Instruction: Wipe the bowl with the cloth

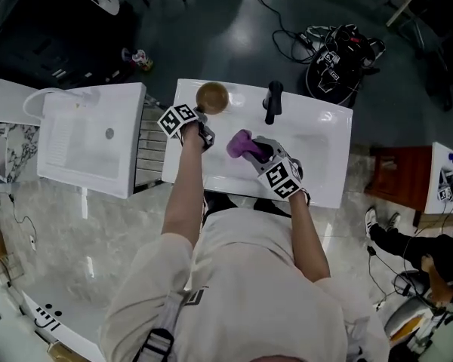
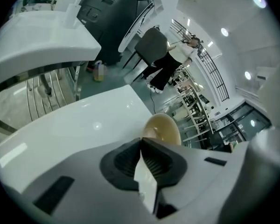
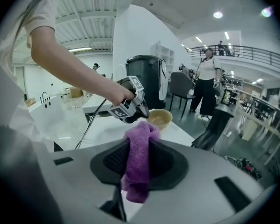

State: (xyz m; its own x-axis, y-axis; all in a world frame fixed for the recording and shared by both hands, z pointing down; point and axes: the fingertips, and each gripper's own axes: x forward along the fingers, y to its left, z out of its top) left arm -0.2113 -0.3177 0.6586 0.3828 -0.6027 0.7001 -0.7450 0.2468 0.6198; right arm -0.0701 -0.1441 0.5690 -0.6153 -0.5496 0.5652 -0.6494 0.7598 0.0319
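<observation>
One bowl (image 1: 212, 96) stands at eleven o'clock on the table (image 1: 328, 173). There is one purple cloth (image 1: 238, 143) and one black tap (image 1: 272, 102). There are two tongs, the left tongs (image 1: 203, 117) and the right tongs (image 1: 254, 151). Two white washbasins show, the second washbasin (image 1: 75, 153) at nine o'clock.

Field notes: my white counter (image 1: 328, 153) stands on pale marbled floor (image 1: 98, 240). Beyond it is dark grey floor (image 1: 226, 29) with a heap of black cables (image 1: 340, 59). A second white unit (image 1: 90, 142) sits just left. Round ceiling lights (image 3: 218, 14) are on, with a railed balcony (image 3: 256, 55) behind.
</observation>
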